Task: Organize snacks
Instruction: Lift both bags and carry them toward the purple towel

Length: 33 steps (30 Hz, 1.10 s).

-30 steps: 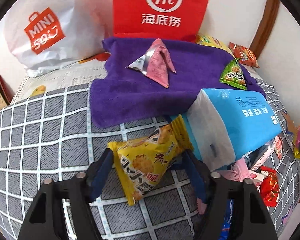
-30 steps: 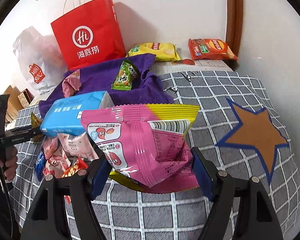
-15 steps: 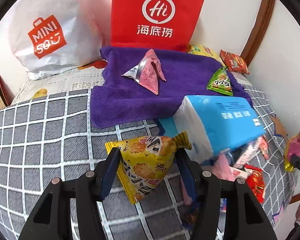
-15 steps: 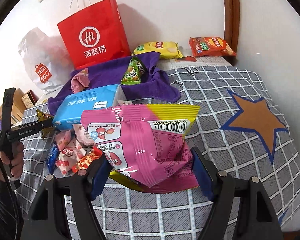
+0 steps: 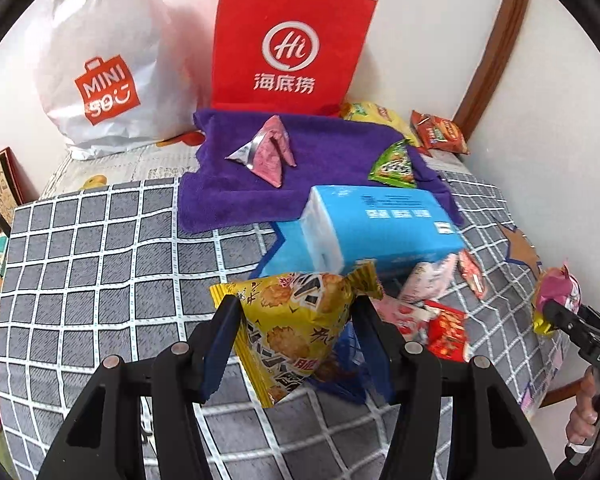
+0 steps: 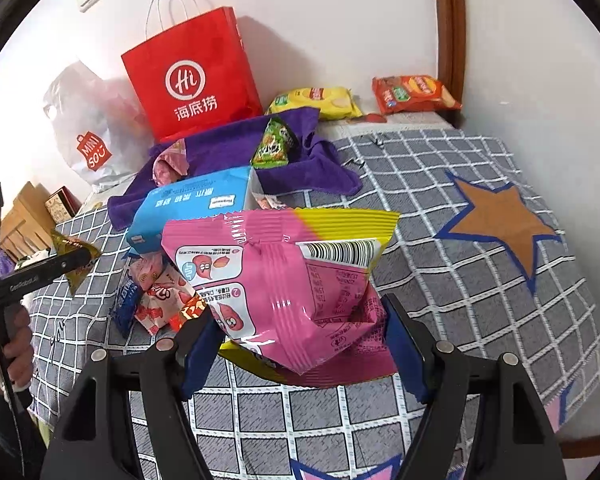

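Observation:
My left gripper [image 5: 296, 320] is shut on a yellow cracker packet [image 5: 296, 320], which hangs clear of the grey checked cloth [image 5: 100, 260]. The right gripper [image 6: 300, 320] is shut on a large pink and yellow snack bag [image 6: 284, 280], also lifted. On the purple towel [image 5: 332, 160] at the back lie a pink triangular packet [image 5: 270, 152] and a green packet [image 5: 394, 164]. A blue tissue pack [image 5: 380, 224] rests at the towel's front edge, with several small red and pink packets [image 5: 432, 304] heaped beside it.
A red paper bag [image 5: 288, 44] and a white plastic bag [image 5: 104, 72] stand against the back wall. A yellow chip bag [image 6: 320, 100] and an orange chip bag [image 6: 412, 92] lie at the back right. A person's hand [image 6: 12, 344] holds the left gripper's handle.
The left gripper closed on the yellow packet and raised it off the cloth, backing away from the towel. The right gripper, still gripping the pink bag, drew back and rose slightly.

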Tool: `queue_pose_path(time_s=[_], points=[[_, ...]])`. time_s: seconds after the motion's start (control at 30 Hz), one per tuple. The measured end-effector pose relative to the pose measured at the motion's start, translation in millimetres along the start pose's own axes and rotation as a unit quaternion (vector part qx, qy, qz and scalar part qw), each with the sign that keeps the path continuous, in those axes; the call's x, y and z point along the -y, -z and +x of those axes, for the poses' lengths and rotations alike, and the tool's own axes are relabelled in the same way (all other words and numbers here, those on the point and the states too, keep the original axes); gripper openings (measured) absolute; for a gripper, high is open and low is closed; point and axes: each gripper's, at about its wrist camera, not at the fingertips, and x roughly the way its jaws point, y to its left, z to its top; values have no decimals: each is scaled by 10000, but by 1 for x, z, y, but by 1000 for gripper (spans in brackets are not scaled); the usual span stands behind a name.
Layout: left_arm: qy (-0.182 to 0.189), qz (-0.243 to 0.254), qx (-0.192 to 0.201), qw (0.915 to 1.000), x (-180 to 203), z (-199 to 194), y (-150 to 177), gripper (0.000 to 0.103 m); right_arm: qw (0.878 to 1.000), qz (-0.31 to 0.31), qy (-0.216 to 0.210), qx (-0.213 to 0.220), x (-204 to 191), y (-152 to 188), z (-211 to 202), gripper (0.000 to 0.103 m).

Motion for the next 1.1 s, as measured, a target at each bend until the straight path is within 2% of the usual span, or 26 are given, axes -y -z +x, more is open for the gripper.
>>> queue_pose_path(time_s=[0.43,1.1], points=[[170,103,210,9996,34,-41,2,56,9989,-77,-232,409,-15,-4,-44,74],[323,205,373,9986,44,-59,-15,56,9969,-340,-394,584,-43,-17,-55,74]])
